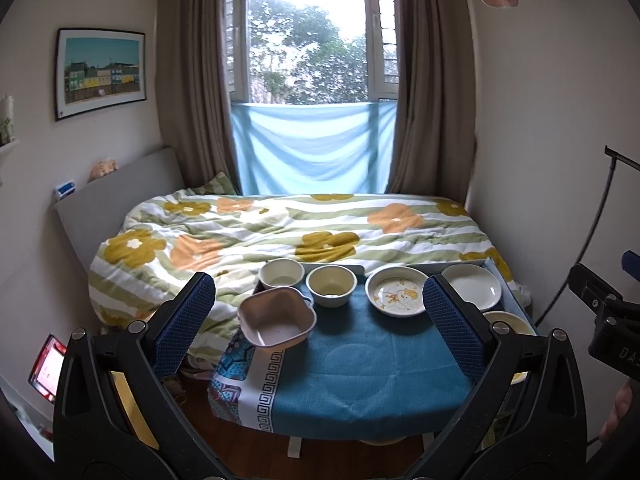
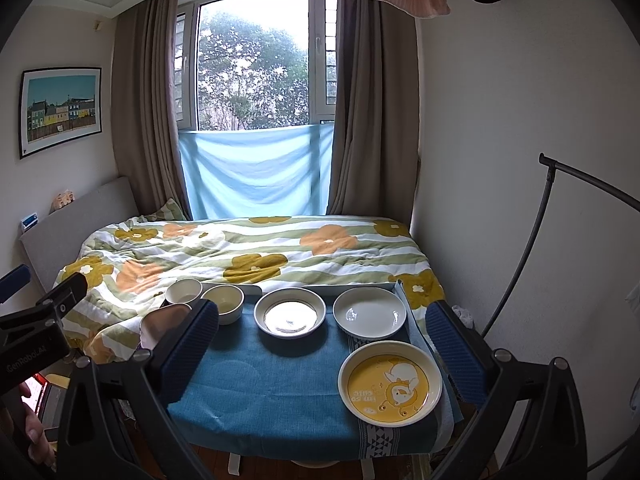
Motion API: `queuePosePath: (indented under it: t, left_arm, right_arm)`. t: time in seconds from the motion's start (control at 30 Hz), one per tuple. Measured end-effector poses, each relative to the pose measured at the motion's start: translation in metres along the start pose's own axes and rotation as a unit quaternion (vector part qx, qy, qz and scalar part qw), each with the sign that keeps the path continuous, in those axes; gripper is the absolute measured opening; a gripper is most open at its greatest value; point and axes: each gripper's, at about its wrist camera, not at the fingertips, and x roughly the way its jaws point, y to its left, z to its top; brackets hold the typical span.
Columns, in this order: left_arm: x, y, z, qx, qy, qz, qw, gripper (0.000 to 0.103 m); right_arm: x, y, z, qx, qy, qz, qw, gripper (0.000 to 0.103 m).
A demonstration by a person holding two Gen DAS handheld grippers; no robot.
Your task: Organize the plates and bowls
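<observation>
So far nothing is being held: the left gripper (image 1: 316, 312) and the right gripper (image 2: 322, 340) are both hovering over the near edge of the table (image 2: 260, 396) with their jaws spread wide and empty. The dishes are sitting along the far side: a pink square bowl (image 1: 276, 317) overhanging the left corner, two cream bowls (image 1: 331, 285) behind it, a cartoon plate (image 1: 398, 293), a white plate (image 2: 369, 317) and a yellow plate (image 2: 390, 384) at right. Probably the bowls are being approached first; gripping a rim squarely and lifting straight up should be keeping them from tipping off the edge.

Black frames, blue ribbed fingers (image 1: 452, 320)
</observation>
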Motion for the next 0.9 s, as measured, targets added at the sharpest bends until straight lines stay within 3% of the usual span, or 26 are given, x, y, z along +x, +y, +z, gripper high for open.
queuePosePath:
  t: [0.2, 0.4, 0.5, 0.63, 0.83, 0.9]
  left_arm:
    - [0.025, -0.009, -0.001, 0.021, 0.041, -0.039, 0.9982, 0.103]
    - [0.078, -0.043, -0.020, 0.050, 0.114, -0.104, 0.9868, 0.103]
    - [0.111, -0.066, -0.033, 0.055, 0.167, -0.150, 0.9729, 0.103]
    - [0.166, -0.112, -0.060, 0.054, 0.253, -0.207, 0.9436, 0.103]
    - [0.240, -0.178, -0.105, 0.039, 0.342, -0.228, 0.9107, 0.102]
    - [0.266, -0.195, -0.123, 0.037, 0.367, -0.229, 0.9009, 0.102]
  right_arm:
    - [0.013, -0.013, -0.011, 0.031, 0.040, -0.012, 0.999, 0.103]
    - [0.036, -0.052, -0.039, 0.072, 0.084, -0.032, 0.993, 0.103]
    - [0.058, -0.084, -0.053, 0.103, 0.114, -0.023, 0.988, 0.103]
    - [0.101, -0.129, -0.074, 0.130, 0.160, -0.011, 0.978, 0.103]
    - [0.183, -0.191, -0.116, 0.179, 0.243, 0.060, 0.951, 0.102]
    - [0.209, -0.207, -0.131, 0.186, 0.266, 0.082, 0.942, 0.094]
